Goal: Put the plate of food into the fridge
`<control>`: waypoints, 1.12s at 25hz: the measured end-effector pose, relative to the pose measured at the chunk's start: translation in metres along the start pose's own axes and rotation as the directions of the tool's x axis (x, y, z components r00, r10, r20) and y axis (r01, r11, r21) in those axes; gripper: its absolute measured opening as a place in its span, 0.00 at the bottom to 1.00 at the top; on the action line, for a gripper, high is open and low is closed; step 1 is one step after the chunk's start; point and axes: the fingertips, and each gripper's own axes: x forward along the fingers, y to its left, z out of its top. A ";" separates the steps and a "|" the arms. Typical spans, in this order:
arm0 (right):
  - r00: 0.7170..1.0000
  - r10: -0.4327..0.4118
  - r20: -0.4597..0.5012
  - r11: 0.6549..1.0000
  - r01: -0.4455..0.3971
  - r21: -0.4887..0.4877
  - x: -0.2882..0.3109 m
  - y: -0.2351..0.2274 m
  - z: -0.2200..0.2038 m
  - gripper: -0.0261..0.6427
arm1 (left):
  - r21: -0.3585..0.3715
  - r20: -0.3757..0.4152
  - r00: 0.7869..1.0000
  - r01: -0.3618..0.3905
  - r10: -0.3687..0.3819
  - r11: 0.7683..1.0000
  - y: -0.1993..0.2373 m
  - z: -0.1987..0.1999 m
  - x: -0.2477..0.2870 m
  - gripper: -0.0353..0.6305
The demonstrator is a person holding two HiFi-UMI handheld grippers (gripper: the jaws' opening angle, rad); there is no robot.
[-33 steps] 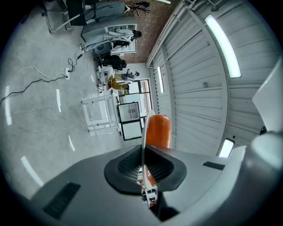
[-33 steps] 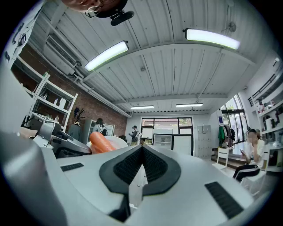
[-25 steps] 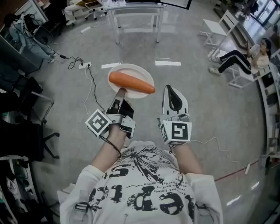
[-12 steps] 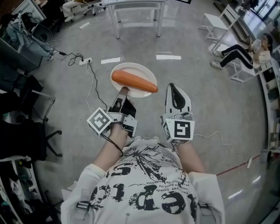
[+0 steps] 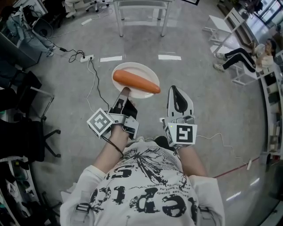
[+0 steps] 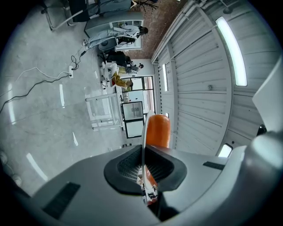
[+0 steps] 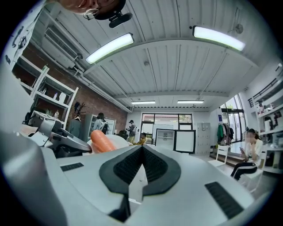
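Note:
In the head view a white plate point(image 5: 128, 70) with one long orange carrot point(image 5: 136, 82) on it hangs in the air over the floor. My left gripper point(image 5: 124, 92) is shut on the plate's near rim. The left gripper view shows the thin rim point(image 6: 144, 132) pinched edge-on between the dark pads, with the carrot point(image 6: 158, 131) just behind it. My right gripper point(image 5: 177, 91) hovers beside the plate on its right, shut and empty; its pads point(image 7: 132, 165) meet with nothing between them. In the right gripper view the carrot point(image 7: 102, 141) lies off to the left.
A white-legged table point(image 5: 141, 13) stands ahead on the grey floor, with tape marks point(image 5: 169, 57) before it. A power strip and cable point(image 5: 90, 70) lie at the left near office chairs. A person sits at the right point(image 5: 243, 55). Dark-fronted cabinets point(image 7: 183, 141) stand far ahead.
Both grippers and the plate have travelled together over the floor; the tape marks and table sit a little higher in the picture. The grip on the rim is unchanged.

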 end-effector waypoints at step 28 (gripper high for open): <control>0.995 0.098 -0.029 0.993 -0.096 0.068 0.180 -0.130 -0.035 0.04 | 0.025 0.071 0.997 -0.003 0.001 1.000 0.005 0.030 0.196 0.08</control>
